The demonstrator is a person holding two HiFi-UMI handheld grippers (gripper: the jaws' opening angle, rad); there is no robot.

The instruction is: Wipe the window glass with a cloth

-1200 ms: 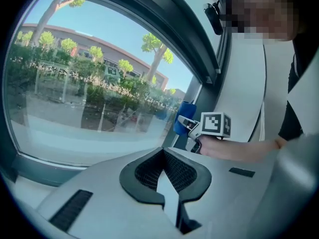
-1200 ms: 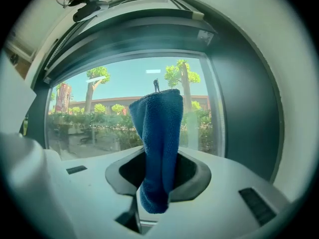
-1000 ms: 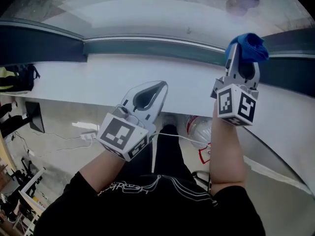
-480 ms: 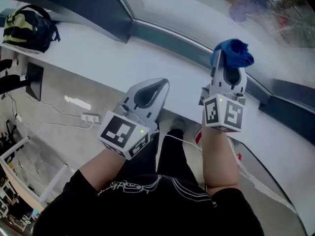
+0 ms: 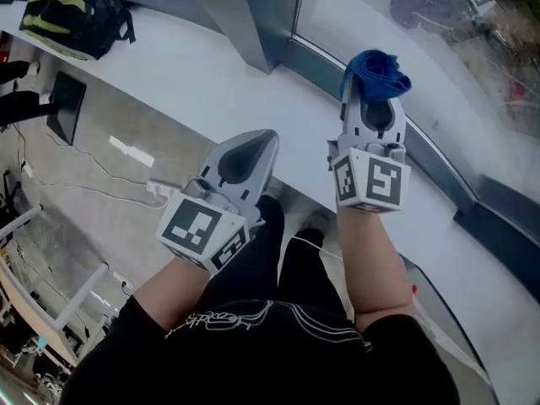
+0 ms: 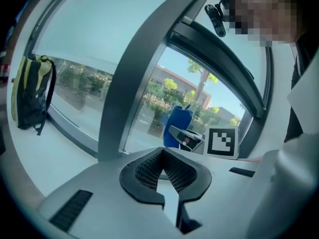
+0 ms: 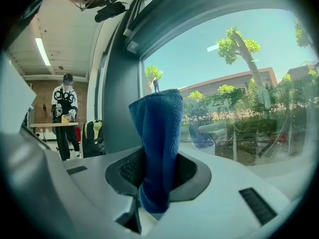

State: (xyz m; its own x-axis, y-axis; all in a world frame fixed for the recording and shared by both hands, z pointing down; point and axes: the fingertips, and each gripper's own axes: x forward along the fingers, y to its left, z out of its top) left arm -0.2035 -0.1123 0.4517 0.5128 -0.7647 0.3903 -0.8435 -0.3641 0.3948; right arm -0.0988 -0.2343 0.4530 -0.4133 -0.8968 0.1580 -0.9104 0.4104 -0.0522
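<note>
Presently, the right gripper (image 5: 373, 101) has its jaws clamped on a blue terry cloth (image 5: 376, 72), a nubby upright wad held near the window glass (image 5: 439, 49). The left gripper (image 5: 257, 146), of smooth grey plastic, has its ribbed jaws together on nothing. A white ledge (image 5: 194, 66) runs below the dark grey frame (image 5: 266, 15) and carries a black-and-yellow backpack (image 5: 72, 11).

a long white sill (image 5: 202, 83) runs under the window glass (image 5: 354, 15), split by a grey post (image 5: 263, 15). a backpack (image 5: 72, 11) sits far left. the grey floor (image 5: 76, 226) below holds a power strip (image 5: 160, 187). sunlit trees (image 7: 239, 44) stand outside.
</note>
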